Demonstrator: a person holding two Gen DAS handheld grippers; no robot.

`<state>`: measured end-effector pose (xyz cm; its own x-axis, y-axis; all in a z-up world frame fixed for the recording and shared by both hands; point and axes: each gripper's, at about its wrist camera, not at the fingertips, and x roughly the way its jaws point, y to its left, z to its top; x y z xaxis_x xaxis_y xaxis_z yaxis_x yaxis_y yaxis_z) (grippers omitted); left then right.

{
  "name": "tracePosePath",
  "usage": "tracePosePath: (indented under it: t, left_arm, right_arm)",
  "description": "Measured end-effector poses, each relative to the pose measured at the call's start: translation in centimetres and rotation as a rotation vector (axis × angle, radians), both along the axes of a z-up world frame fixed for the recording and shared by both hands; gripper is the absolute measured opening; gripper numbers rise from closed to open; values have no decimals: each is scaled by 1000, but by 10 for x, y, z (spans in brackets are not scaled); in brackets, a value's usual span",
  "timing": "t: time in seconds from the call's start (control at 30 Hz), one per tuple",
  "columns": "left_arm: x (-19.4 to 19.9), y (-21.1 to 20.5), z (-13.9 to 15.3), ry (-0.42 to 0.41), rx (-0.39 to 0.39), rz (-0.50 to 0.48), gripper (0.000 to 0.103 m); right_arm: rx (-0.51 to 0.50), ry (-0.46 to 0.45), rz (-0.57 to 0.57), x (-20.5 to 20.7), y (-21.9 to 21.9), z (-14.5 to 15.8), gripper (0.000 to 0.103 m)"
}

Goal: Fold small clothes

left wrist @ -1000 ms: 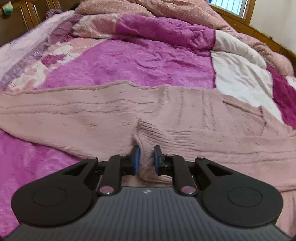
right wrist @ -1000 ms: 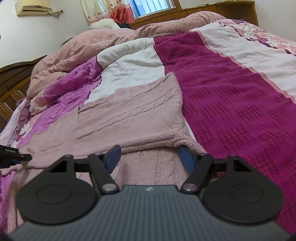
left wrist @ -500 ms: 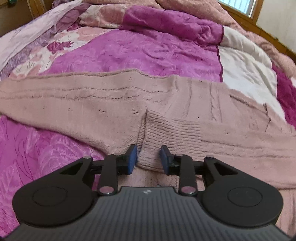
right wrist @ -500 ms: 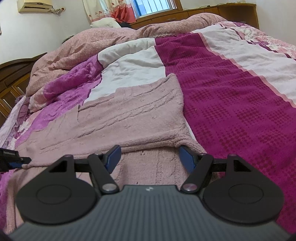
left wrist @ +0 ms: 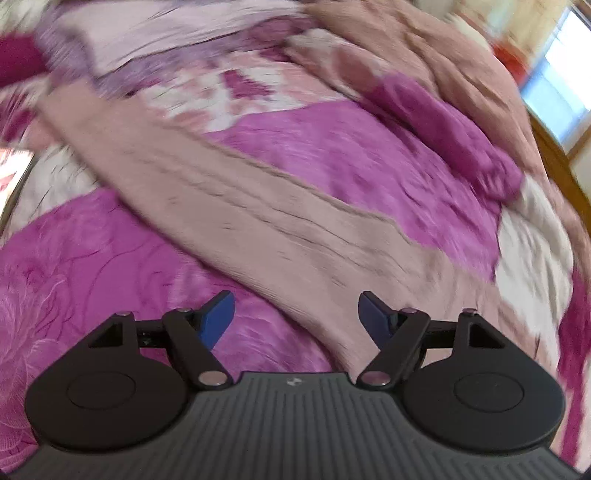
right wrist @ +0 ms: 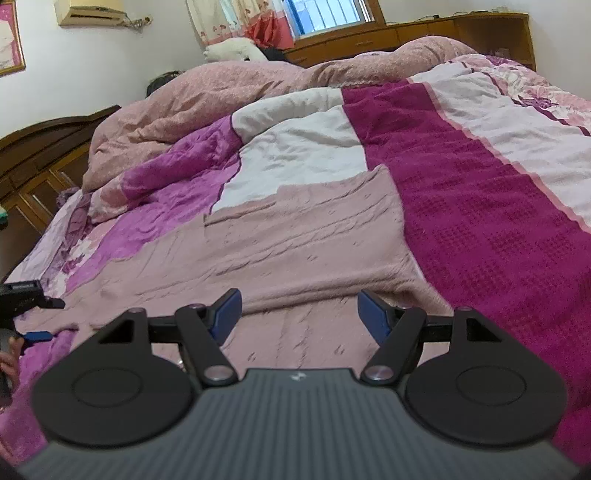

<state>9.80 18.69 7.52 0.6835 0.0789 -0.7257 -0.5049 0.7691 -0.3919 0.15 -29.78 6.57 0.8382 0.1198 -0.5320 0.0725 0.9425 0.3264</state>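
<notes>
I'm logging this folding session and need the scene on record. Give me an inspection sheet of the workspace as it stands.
Surface: bed covered by a patchwork quilt in magenta, white and pink.
Job's things: dusty-pink knit sweater spread on the quilt, one layer folded over the body.
Clutter: rumpled pink duvet heaped at the far end.
Grippers: left gripper open, holding nothing, view blurred; right gripper open, above the sweater's near part.
Cables: nothing seen.
Surroundings: wooden headboard, wall air conditioner, window with curtain.
</notes>
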Motion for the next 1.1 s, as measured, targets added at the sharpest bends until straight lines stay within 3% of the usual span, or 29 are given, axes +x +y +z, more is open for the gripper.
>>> tracePosePath:
  t: [0.13, 0.5, 0.67, 0.87, 1.1]
  left_arm:
    - [-1, 27, -8, -12, -90, 72, 80]
    - [21, 67, -38, -74, -217, 148, 80]
    - [34, 76, -38, -78, -244, 174, 81]
    - [46, 85, -39, -91, -230, 211, 81]
    - [62, 85, -40, -72, -128, 165, 78]
  right_arm:
    - [-22, 30, 9, -3, 12, -2, 71]
    - [-53, 94, 2, -6, 32, -15, 71]
    - [-62, 105, 13, -4, 39, -16, 71]
    - [-62, 109, 17, -4, 42, -18, 71]
    - [-63, 117, 8, -4, 41, -20, 71]
